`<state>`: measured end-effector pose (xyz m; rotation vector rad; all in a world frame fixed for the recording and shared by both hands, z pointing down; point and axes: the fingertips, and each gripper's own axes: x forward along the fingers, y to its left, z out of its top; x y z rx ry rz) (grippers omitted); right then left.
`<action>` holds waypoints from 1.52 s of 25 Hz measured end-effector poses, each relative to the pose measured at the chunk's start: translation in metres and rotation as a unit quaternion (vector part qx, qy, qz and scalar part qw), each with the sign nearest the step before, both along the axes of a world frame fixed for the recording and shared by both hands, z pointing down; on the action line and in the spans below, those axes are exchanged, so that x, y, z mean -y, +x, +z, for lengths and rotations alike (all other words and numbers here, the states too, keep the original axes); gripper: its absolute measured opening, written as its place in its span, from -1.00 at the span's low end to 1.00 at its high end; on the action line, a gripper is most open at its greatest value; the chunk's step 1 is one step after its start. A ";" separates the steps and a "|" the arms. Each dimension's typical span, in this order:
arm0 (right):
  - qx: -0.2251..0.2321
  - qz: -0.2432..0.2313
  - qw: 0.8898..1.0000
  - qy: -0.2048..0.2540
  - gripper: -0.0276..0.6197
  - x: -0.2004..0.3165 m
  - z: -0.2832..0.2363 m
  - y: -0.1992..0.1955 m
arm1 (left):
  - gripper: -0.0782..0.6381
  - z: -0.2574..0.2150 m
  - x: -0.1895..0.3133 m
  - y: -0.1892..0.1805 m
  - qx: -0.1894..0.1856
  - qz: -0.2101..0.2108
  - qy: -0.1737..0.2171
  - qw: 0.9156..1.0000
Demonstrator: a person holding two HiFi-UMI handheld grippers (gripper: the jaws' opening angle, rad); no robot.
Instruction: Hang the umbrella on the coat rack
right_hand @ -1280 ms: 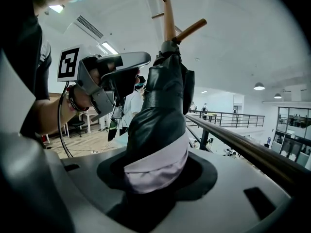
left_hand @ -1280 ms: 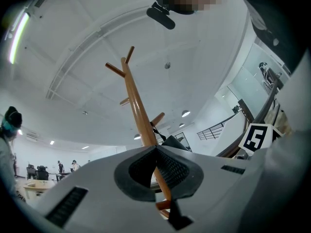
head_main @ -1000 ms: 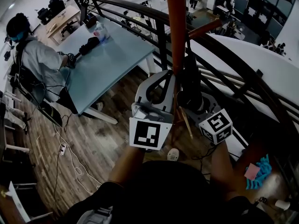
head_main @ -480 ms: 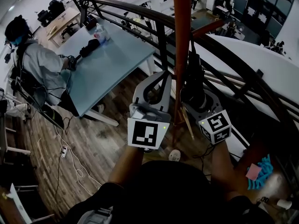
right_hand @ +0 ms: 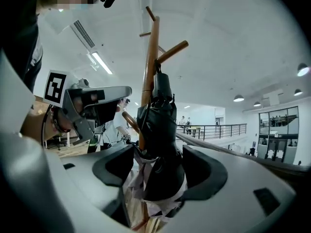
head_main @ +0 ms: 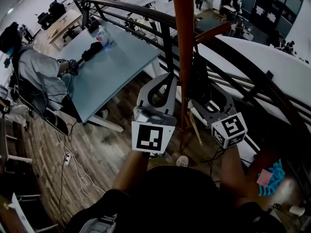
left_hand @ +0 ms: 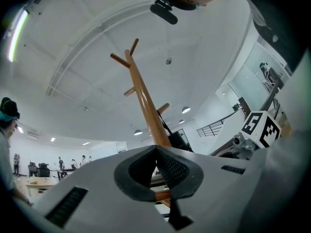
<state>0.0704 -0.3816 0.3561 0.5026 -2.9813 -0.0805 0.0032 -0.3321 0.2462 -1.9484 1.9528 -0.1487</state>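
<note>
Has just spread the fingers of the right gripper (right_hand: 160,169) wide around the umbrella (right_hand: 158,120) hanging from a peg (right_hand: 172,51) of the coat rack (right_hand: 151,42). Holds the fingers of the left gripper (left_hand: 156,149) pressed together beside the pole (left_hand: 146,106). Could snag fabric on backing away, pulling it off the peg.

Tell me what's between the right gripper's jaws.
The black umbrella, hanging on the coat rack; the right gripper has just been opening its jaws around it. The right gripper view shows this.
</note>
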 end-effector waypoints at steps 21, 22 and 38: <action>-0.008 0.033 0.999 0.037 0.01 0.005 0.003 0.006 | -0.75 0.021 0.008 -0.001 0.017 0.006 -0.037 0.999; -0.007 0.030 0.999 0.037 0.01 0.004 0.002 0.006 | -0.75 0.023 0.009 0.000 0.018 0.006 -0.039 0.999; 0.039 0.010 0.995 0.094 0.01 -0.009 -0.050 0.008 | -0.75 0.035 0.019 0.007 0.031 0.017 -0.073 0.997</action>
